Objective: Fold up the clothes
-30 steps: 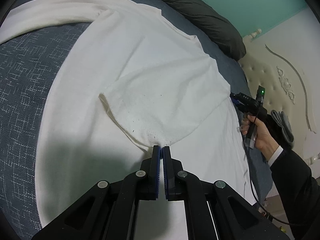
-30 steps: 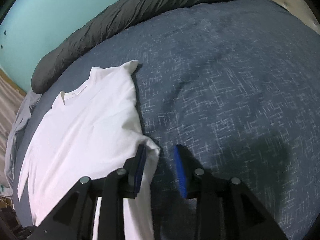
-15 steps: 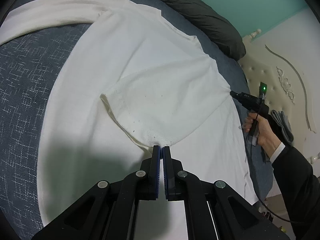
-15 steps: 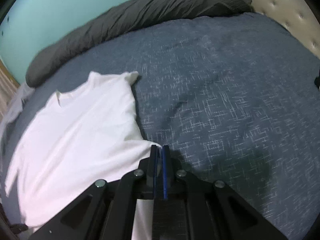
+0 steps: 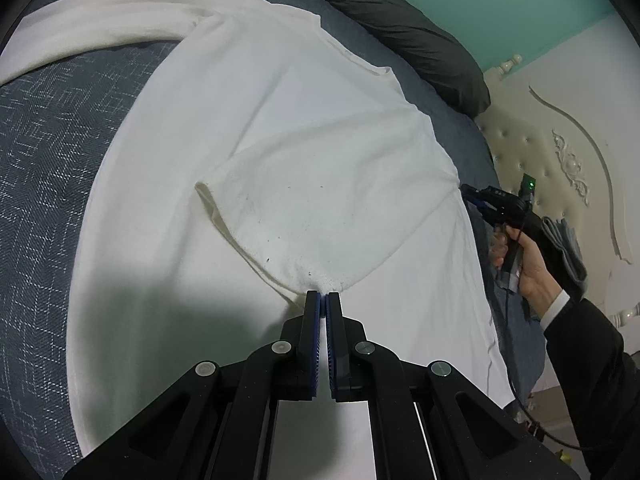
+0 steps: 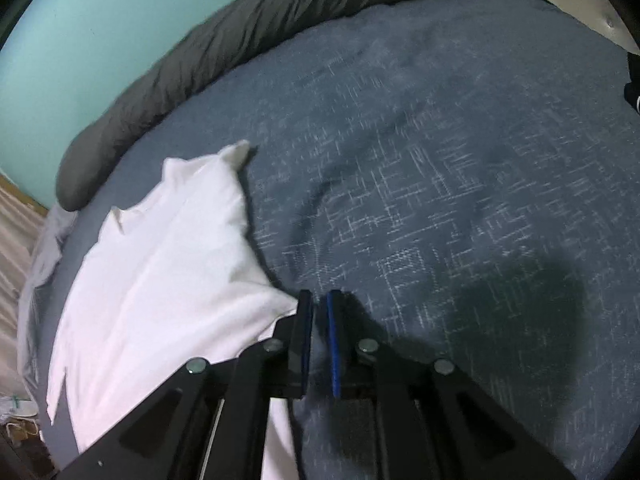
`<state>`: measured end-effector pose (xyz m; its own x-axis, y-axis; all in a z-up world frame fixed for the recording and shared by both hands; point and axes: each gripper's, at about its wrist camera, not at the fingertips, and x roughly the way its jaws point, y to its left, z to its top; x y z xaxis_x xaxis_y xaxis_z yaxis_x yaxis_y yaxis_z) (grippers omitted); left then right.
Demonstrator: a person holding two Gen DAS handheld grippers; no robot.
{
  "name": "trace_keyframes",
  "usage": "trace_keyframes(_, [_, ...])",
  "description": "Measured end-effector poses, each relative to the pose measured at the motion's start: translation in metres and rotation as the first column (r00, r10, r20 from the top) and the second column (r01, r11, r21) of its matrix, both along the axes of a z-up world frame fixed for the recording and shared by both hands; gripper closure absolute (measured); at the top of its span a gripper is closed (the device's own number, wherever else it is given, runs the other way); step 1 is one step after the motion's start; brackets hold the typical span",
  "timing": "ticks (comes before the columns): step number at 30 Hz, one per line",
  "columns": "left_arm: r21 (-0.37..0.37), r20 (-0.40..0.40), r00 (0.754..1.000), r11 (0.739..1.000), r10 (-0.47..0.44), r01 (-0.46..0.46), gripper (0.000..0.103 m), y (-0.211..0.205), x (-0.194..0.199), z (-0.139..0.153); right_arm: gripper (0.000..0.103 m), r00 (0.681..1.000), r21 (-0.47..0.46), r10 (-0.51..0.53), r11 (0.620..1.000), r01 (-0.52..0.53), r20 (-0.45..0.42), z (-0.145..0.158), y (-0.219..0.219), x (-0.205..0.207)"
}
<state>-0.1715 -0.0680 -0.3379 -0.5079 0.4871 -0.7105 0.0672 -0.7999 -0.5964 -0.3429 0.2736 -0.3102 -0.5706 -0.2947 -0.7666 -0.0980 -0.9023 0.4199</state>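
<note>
A white long-sleeved shirt [image 5: 248, 120] lies spread on a blue patterned bed cover [image 5: 44, 148]. One sleeve [image 5: 320, 216] is folded across the shirt's body. My left gripper [image 5: 323, 295] is shut on the cuff end of that sleeve. In the right wrist view the shirt [image 6: 160, 264] lies at the left. My right gripper [image 6: 318, 300] sits at the shirt's right edge with a narrow gap between its jaws and nothing between them. The right gripper [image 5: 480, 200] also shows in the left wrist view, held in a hand at the shirt's far side.
A dark grey duvet [image 6: 248, 40] is bunched along the far edge of the bed. A cream tufted headboard [image 5: 560, 152] stands at the right. The other sleeve [image 5: 100, 36] stretches out to the far left. A teal wall [image 6: 80, 20] lies behind.
My right gripper closed at the shirt's edge half a second ago and now shows a narrow gap, off the cloth. My left gripper keeps hold of the sleeve, almost still.
</note>
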Motion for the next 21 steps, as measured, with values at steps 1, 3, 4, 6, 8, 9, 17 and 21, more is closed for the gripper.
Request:
trace_keyframes(1, [0.0,0.0,1.0,1.0,0.0,0.0,0.1,0.0,0.0,0.0,0.07,1.0,-0.015,0.001,1.0,-0.001,0.001,0.001,0.001,0.003])
trace_keyframes(3, [0.0,0.0,1.0,1.0,0.001,-0.001,0.1,0.0,0.0,0.0,0.068,0.999,-0.022,0.037,0.999,-0.038,-0.003,0.002,-0.005,0.004])
trace_keyframes(4, [0.0,0.0,1.0,1.0,0.003,-0.003,0.1,0.0,0.0,0.0,0.068,0.999,-0.01,0.05,0.999,-0.05,0.0,0.002,-0.009,0.004])
trace_keyframes(6, [0.0,-0.002,1.0,1.0,0.003,-0.003,0.1,0.001,-0.001,0.001,0.068,0.998,0.01,0.066,0.998,-0.066,0.015,-0.002,-0.016,0.005])
trace_keyframes(8, [-0.002,-0.005,1.0,1.0,0.0,0.0,0.1,0.001,-0.003,0.002,0.078,0.997,0.016,0.071,0.997,-0.072,0.038,-0.007,-0.019,0.009])
trace_keyframes(9, [-0.001,-0.005,1.0,1.0,0.001,-0.001,0.1,0.001,-0.004,0.002,0.092,0.997,0.016,0.067,0.998,-0.068,0.036,-0.007,-0.019,0.011])
trace_keyframes(17, [0.003,-0.003,1.0,1.0,-0.001,0.001,0.1,0.0,-0.007,0.001,0.101,1.0,0.016,0.021,1.0,-0.021,0.005,-0.001,-0.011,0.016])
trace_keyframes(21, [0.004,-0.008,1.0,1.0,0.0,0.0,0.1,0.001,-0.006,0.003,0.1,0.999,-0.075,0.002,0.997,0.001,0.041,-0.01,-0.001,0.017])
